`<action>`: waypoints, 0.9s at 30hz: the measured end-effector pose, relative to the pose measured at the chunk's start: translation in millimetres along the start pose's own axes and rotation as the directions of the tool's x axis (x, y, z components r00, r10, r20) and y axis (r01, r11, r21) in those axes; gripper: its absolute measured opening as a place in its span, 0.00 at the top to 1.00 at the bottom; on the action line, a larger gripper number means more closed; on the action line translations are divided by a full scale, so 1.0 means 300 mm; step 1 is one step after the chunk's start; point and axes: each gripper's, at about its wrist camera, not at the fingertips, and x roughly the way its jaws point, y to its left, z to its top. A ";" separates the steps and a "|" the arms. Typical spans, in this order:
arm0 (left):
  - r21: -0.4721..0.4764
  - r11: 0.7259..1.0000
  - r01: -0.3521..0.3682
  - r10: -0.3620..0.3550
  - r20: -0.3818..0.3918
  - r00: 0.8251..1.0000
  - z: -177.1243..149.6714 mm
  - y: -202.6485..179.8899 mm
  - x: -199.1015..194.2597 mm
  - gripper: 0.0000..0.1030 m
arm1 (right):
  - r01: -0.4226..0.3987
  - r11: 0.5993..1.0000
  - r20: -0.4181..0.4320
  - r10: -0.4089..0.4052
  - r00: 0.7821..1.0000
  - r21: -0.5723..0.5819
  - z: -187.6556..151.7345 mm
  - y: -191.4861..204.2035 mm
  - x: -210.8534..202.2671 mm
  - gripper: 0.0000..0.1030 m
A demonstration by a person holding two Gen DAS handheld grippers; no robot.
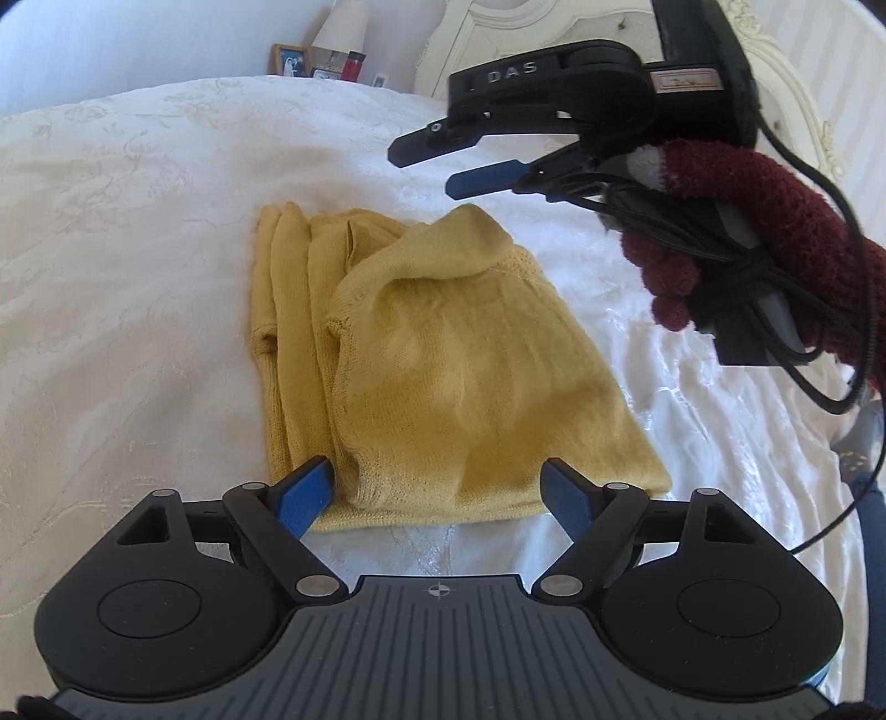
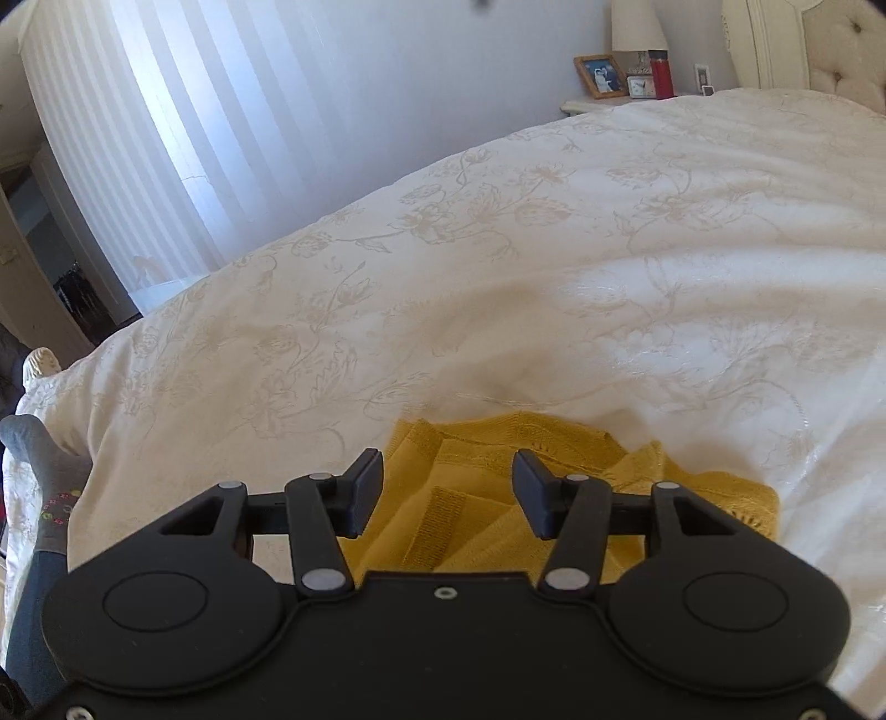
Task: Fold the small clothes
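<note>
A mustard-yellow knitted garment (image 1: 443, 343) lies folded into a narrow bundle on the white bedspread (image 1: 138, 249). My left gripper (image 1: 440, 487) stands open just above the garment's near edge, with its blue pads either side and not pressing the cloth. My right gripper (image 1: 443, 166), held by a hand in a maroon glove (image 1: 775, 221), hovers open beyond the garment's far right corner with nothing between its fingers. In the right wrist view, the right gripper (image 2: 448, 487) is open above the garment (image 2: 554, 443), apart from it.
The floral bedspread (image 2: 498, 249) stretches wide on all sides of the garment. A bedside table with a picture frame (image 2: 601, 75), a lamp and a red bottle (image 2: 662, 77) stands by the headboard (image 2: 803, 44). A grey-socked foot (image 2: 39, 448) is at the bed's left edge. A black cable (image 1: 830, 387) hangs from the right gripper.
</note>
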 end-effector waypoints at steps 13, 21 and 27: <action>-0.035 0.998 0.043 -0.043 0.000 0.999 -0.005 0.019 0.018 0.46 | 0.001 0.988 -0.135 0.019 0.991 0.151 -0.104 -0.114 -0.005 0.38; -0.043 0.998 0.047 -0.047 0.001 0.999 -0.004 0.024 0.023 0.46 | -0.060 0.996 -0.054 0.063 0.997 0.064 0.051 -0.023 0.153 0.37; -0.058 0.997 0.053 -0.053 0.004 0.999 -0.002 0.026 0.026 0.46 | 0.010 0.994 -0.107 -0.021 0.994 -0.109 0.002 0.056 0.134 0.38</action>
